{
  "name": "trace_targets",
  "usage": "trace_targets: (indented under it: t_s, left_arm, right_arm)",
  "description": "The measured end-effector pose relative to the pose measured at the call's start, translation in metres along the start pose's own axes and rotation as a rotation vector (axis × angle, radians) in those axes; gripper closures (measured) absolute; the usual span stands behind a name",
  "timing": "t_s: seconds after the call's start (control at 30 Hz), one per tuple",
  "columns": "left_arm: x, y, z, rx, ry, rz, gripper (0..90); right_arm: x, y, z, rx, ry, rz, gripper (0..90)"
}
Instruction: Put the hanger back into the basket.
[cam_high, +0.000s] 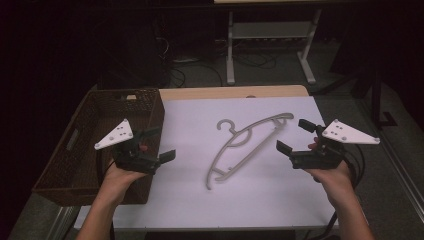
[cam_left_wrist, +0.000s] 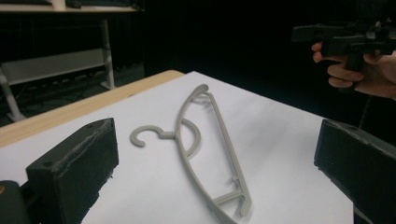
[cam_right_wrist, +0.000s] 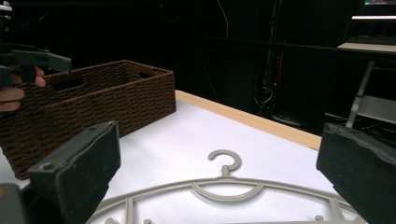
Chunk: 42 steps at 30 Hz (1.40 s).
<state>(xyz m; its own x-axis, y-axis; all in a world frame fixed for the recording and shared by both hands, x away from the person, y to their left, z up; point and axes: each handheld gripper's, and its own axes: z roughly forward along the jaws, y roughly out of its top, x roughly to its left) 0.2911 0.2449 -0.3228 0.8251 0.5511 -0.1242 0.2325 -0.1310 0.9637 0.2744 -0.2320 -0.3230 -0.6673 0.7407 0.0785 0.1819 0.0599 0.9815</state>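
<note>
Dark room, white-legged desk (cam_high: 270, 30) behind

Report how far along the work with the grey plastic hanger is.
Nothing looks done yet: the grey plastic hanger lies flat on the white table cover, untouched. In hand: both tongs hover open, the left tongs by the brown woven basket, the right tongs beside the hanger's far end. Left: gripping and moving the hanger, possibly toward the basket, though that is a guess.

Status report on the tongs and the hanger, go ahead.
Left tongs and right tongs open, empty, either side. Hanger flat on the table. Nothing in the way.
</note>
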Motion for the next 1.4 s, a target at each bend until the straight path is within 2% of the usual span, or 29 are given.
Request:
trace_targets:
  t_s: [0.2,0.27,0.33,0.43,0.53,0.77,1.03,1.2,1.37,1.4]
  left_arm:
    - [-0.011,0.0,0.013,0.055,-0.011,0.014,0.0]
    - [-0.016,-0.002,0.021,0.088,-0.018,0.021,0.0]
    - [-0.019,-0.002,0.024,0.093,-0.023,0.023,0.0]
    - [-0.023,-0.006,0.032,0.128,-0.026,0.036,0.0]
    - [-0.026,-0.012,0.041,0.158,-0.036,0.046,0.0]
    - [-0.025,-0.036,0.062,0.238,-0.05,0.036,0.0]
    - [-0.025,-0.058,0.077,0.289,-0.062,0.038,0.0]
    - [-0.025,-0.065,0.078,0.295,-0.063,0.032,0.0]
    - [-0.025,-0.068,0.078,0.297,-0.062,0.031,0.0]
    - [-0.025,-0.069,0.078,0.296,-0.063,0.031,0.0]
  right_arm:
    - [0.0,-0.001,0.002,0.017,-0.005,-0.012,0.0]
    - [0.0,-0.004,0.005,0.038,-0.002,-0.01,0.0]
    - [0.0,-0.005,0.007,0.044,0.0,-0.013,0.0]
    - [0.002,-0.011,0.014,0.083,0.008,-0.012,0.0]
    - [0.003,-0.017,0.02,0.112,0.019,-0.013,0.0]
    - [0.005,-0.03,0.036,0.205,0.036,-0.018,0.0]
    - [0.002,-0.042,0.049,0.281,0.033,-0.019,0.0]
    - [0.001,-0.043,0.055,0.303,0.031,-0.021,0.9]
    - [-0.004,-0.045,0.068,0.335,0.028,-0.024,7.7]
    - [-0.008,-0.045,0.074,0.353,0.018,-0.018,12.8]
